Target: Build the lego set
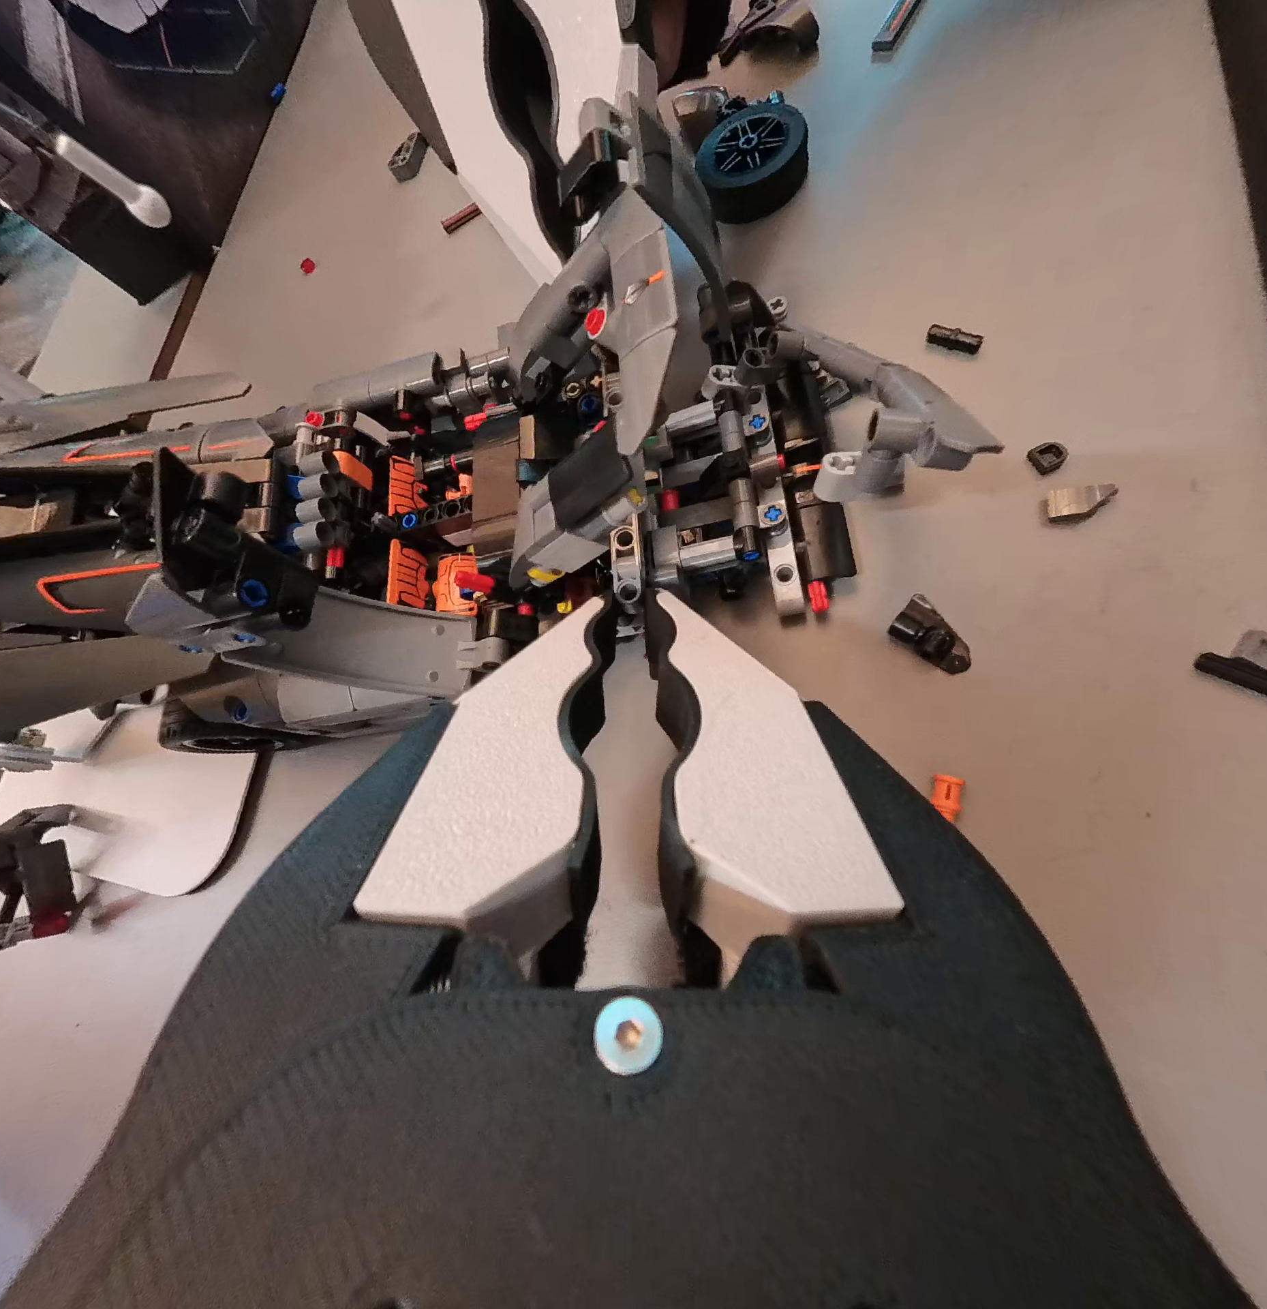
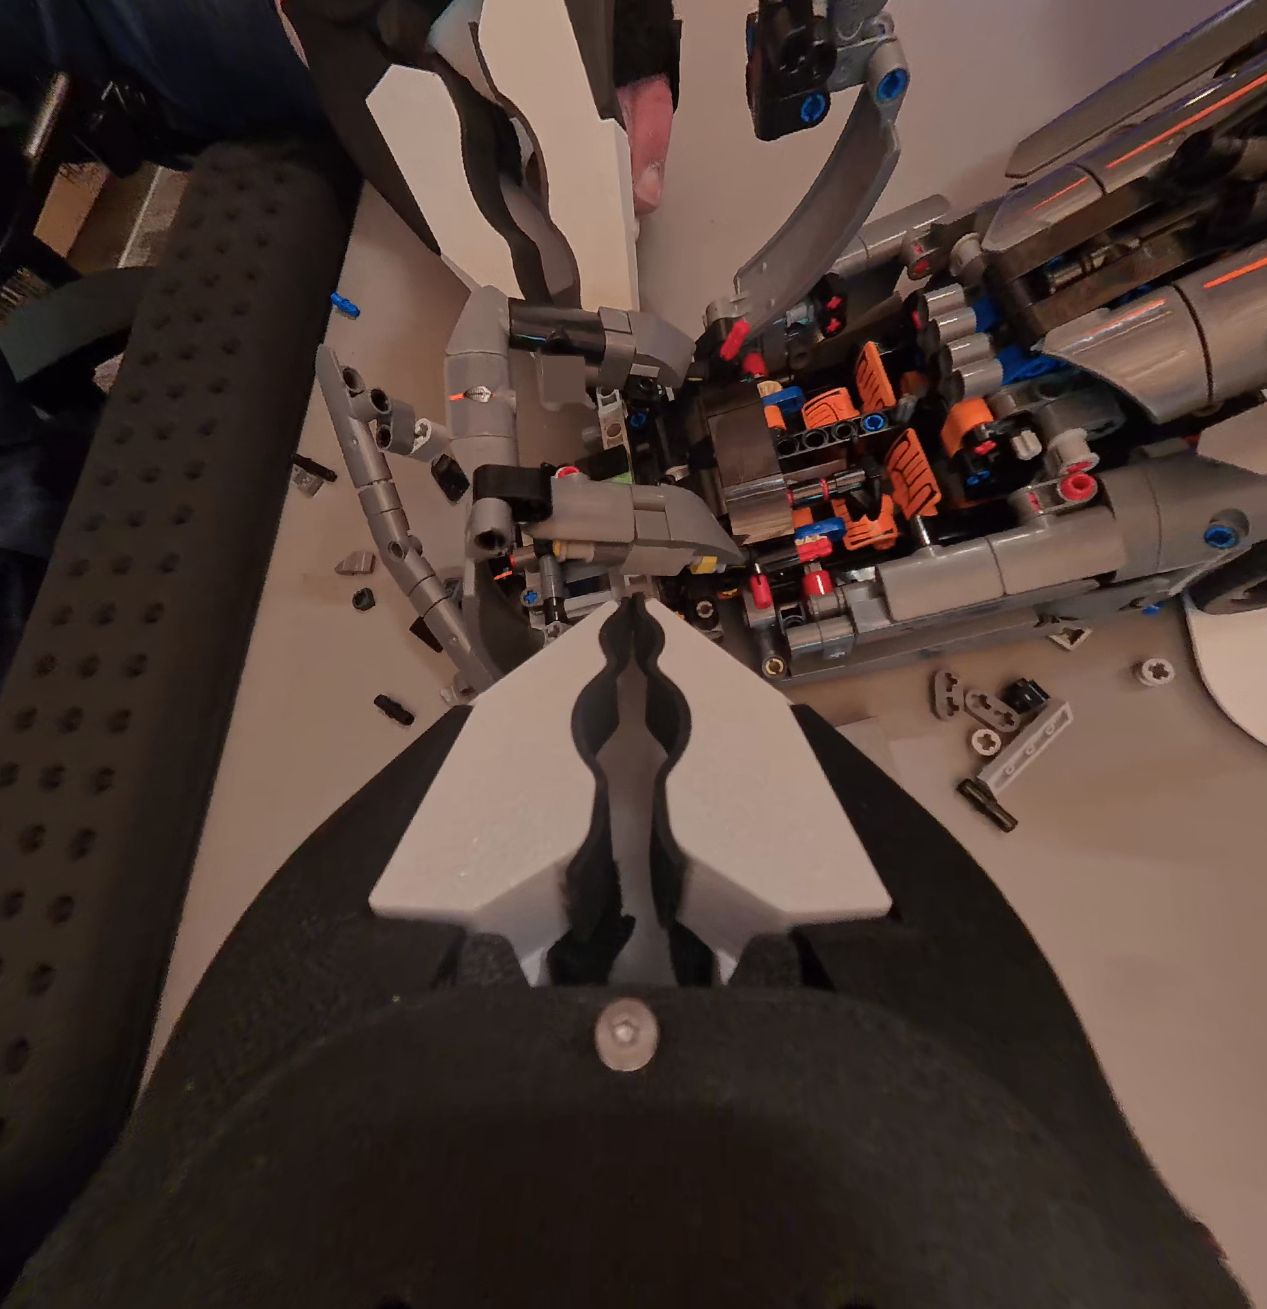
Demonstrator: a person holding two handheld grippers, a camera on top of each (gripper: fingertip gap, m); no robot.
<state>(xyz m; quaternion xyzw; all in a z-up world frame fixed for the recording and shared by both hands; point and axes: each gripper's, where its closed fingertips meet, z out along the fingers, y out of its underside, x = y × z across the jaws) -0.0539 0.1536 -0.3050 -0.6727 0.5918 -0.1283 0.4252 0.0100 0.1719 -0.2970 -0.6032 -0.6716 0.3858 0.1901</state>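
A half-built grey, black and orange lego car (image 1: 432, 496) lies on the pale table, its open front facing both grippers; it also shows in the right wrist view (image 2: 864, 453). My left gripper (image 1: 632, 608) is closed down on a light grey beam (image 1: 627, 563) at the car's front edge, beside a grey fender panel (image 1: 581, 496). My right gripper (image 2: 634, 603) has its tips together on a small grey part (image 2: 634, 584) under the other fender panel (image 2: 616, 517). Each gripper shows at the top of the other's view, the right one (image 1: 538, 142) and the left one (image 2: 545, 212).
A loose black wheel (image 1: 752, 166) lies beyond the car. Small black, grey and orange parts (image 1: 928, 634) are scattered on the table, more near the car's side (image 2: 998, 722). A curved grey strip (image 2: 397, 510) lies loose. A black perforated pad (image 2: 120, 567) borders the table. Tip to tip, the grippers are about 8 cm apart.
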